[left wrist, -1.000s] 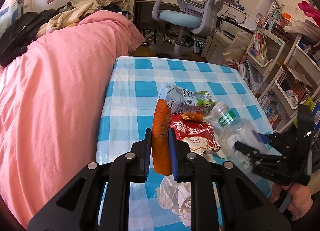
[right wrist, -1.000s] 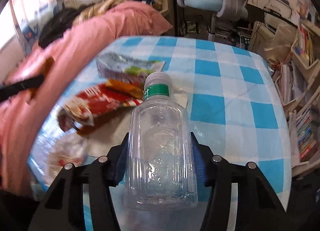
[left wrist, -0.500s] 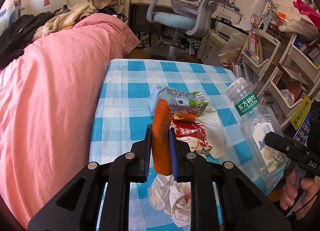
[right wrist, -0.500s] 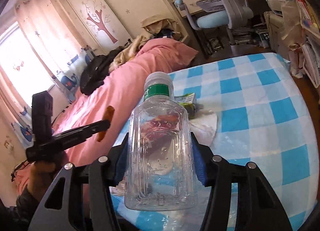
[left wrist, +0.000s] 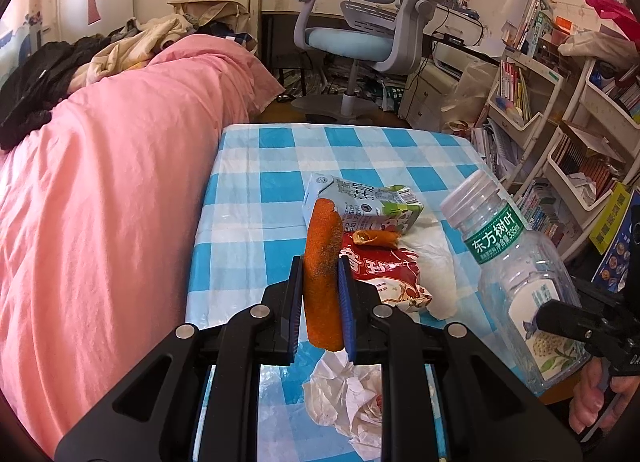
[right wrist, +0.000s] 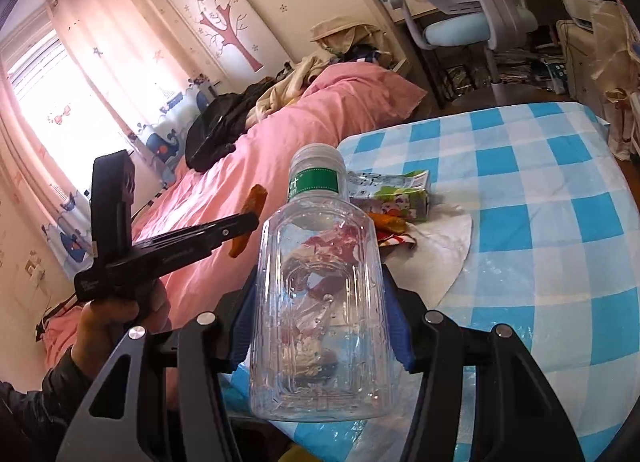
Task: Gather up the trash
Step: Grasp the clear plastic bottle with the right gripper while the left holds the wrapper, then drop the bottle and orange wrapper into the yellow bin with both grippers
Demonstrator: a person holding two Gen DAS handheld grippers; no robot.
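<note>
left gripper [left wrist: 322, 290]: jaws nearly together, clamped on peel [left wrist: 323, 262]; blue pads press both sides of it
peel: orange strip, upright, sticks out above and below the pads; held in the air over the near table edge, bed side
right gripper [right wrist: 320, 326]: jaws about half apart, clamped on bottle [right wrist: 318, 302]; blue pads press its two flat sides
bottle: clear plastic, looks empty, white cap, green neck band, cap pointing away from the right wrist camera; lifted off the table, tilted in the left wrist view at the right edge
hands: left hand [right wrist: 120, 314] grips the left handle, dark sleeve behind it; right-hand fingers [left wrist: 592, 402] show on the right handle
table [left wrist: 256, 197]: blue-and-white check cloth, just beside the bed
carton [left wrist: 360, 205]: flattened drink carton lying on the cloth beyond the peel
wrapper [left wrist: 384, 274]: red snack bag, crumpled, on the cloth, touching the carton's near side
scrap [left wrist: 376, 238]: small orange piece lying on the wrapper's far end, by the carton
sheet [left wrist: 436, 262]: white paper, flat, partly under the wrapper and carton
tissue [left wrist: 348, 394]: white crumpled wad on the cloth near the front edge, below the left jaws
bed [left wrist: 100, 201]: pink cover, left of the table; dark and beige clothes piled at the far end
chair [left wrist: 372, 21]: grey office chair with pale blue seat, beyond the table by a desk
shelves [left wrist: 560, 121]: white racks crammed with books, right of the table
window [right wrist: 48, 101]: bright, pink curtains, far side of the bed
</note>
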